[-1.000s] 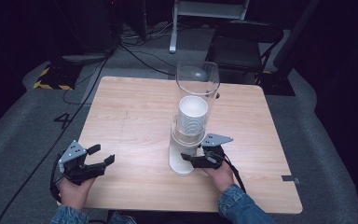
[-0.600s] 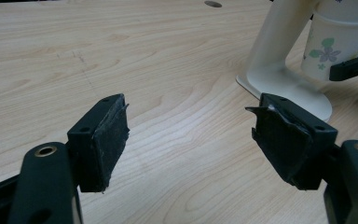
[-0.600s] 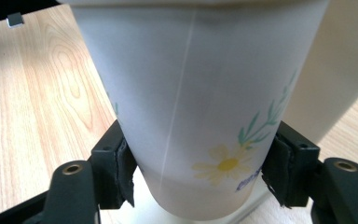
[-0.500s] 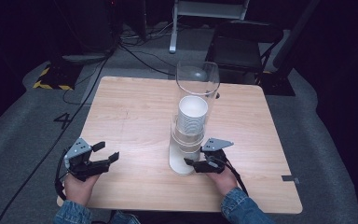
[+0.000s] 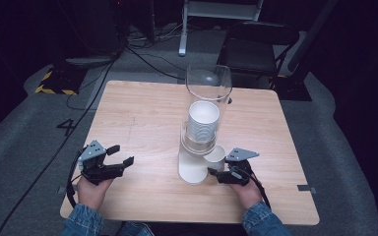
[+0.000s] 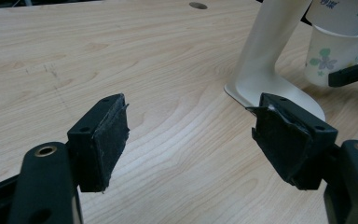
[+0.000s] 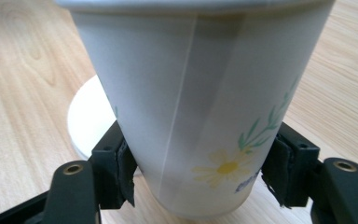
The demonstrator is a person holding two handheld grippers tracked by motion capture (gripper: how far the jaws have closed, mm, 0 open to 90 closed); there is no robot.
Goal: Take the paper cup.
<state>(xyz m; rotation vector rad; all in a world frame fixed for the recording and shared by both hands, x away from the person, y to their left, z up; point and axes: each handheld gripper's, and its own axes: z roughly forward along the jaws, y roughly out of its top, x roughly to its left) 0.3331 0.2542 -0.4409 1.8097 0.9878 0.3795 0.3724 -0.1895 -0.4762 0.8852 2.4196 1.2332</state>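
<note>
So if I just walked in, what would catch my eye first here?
Probably the tall clear cup dispenser standing mid-table on its white base, with a stack of white paper cups inside. Next, the flowered paper cup clamped between the right gripper's black fingers just beside that base. The left gripper sits open over the bare wooden table, near its front left edge.

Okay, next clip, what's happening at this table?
A person sits at a wooden table with a gripper in each hand. The right gripper is closed on a flower-printed paper cup beside the white base of a clear cup dispenser, which holds a stack of cups. The left gripper hangs open over bare wood to the left, holding nothing.
</note>
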